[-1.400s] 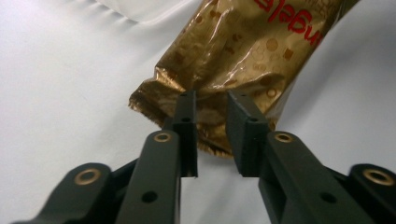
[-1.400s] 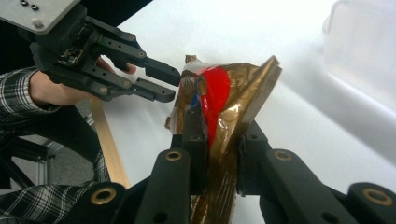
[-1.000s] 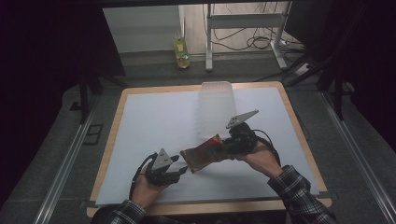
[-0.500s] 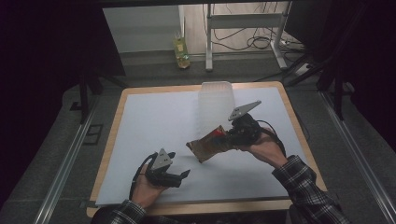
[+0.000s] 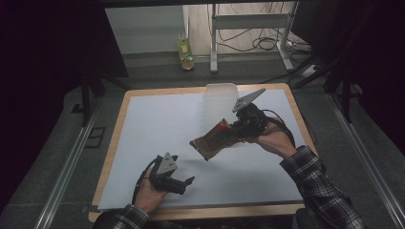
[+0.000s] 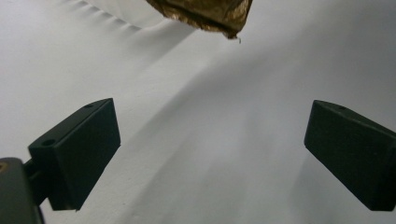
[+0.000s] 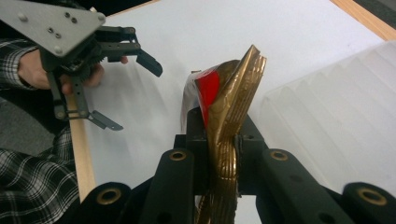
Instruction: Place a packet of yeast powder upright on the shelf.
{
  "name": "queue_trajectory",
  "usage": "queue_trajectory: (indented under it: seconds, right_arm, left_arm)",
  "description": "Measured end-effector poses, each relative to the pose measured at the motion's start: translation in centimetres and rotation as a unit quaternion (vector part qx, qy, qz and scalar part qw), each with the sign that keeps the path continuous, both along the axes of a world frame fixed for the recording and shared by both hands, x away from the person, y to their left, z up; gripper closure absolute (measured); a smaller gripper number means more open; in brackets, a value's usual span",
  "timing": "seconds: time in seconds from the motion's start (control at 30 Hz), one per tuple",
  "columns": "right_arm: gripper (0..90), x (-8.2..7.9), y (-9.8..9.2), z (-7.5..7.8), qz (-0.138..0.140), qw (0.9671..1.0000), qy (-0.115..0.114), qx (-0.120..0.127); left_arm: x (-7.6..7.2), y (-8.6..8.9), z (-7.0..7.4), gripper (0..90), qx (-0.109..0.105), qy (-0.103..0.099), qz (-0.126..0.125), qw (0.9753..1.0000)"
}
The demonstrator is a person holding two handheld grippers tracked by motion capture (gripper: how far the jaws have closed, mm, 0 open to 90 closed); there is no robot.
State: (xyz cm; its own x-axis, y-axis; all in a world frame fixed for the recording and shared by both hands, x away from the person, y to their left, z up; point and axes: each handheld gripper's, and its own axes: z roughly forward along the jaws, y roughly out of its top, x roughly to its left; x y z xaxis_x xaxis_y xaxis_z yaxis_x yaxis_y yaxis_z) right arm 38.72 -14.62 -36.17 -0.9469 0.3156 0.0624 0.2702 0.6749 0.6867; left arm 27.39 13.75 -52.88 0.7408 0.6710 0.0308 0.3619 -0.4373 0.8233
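Right gripper (image 5: 237, 130) clamped tight on gold snack bag (image 5: 213, 141), lifted clear of table (image 5: 143, 124); left gripper (image 5: 184, 182) wide open, empty.

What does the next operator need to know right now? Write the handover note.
Right gripper: shut on the gold snack bag, held in the air above the white mat.
Left gripper: open, empty, low over the mat's near edge.
Clear ribbed plastic container: lying at the far side of the mat, next to the right gripper.
Done: bag picked up.
Left: probably bringing the bag to the container; nothing has been put down yet.
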Motion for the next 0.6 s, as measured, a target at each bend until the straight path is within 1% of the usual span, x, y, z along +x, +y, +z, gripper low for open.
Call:
queue_trajectory:
  seconds: [0.07,0.2,0.23,0.33,0.47,0.6]
  right_arm:
    - [79.5,0.2,0.1,0.5,0.001,1.0000,-0.004,-0.001]
    - [79.5,0.7,0.1,1.4,0.006,0.9997,-0.024,-0.002]
    - [79.5,0.8,0.1,1.6,0.006,0.9996,-0.026,-0.002]
    - [79.5,1.3,0.1,2.2,0.004,0.9996,-0.027,0.001]
    - [79.5,1.7,0.2,2.8,0.010,0.9995,-0.028,0.006]
    - [79.5,2.4,0.4,3.7,0.007,0.9993,-0.032,0.018]
  left_arm:
    - [0.0,0.0,0.0,3.1,0.001,-0.003,-0.001,1.0000]
    - [0.0,-0.1,-0.1,2.6,0.007,-0.008,-0.003,0.9999]
    - [0.0,-0.1,-0.1,2.6,0.009,-0.009,-0.003,0.9999]
    - [0.0,-0.1,-0.1,2.5,0.013,-0.010,-0.006,0.9999]
    - [-0.1,-0.1,-0.1,2.5,0.011,-0.010,-0.005,0.9999]
    - [-0.1,-0.1,-0.1,2.5,0.010,-0.011,-0.004,0.9999]
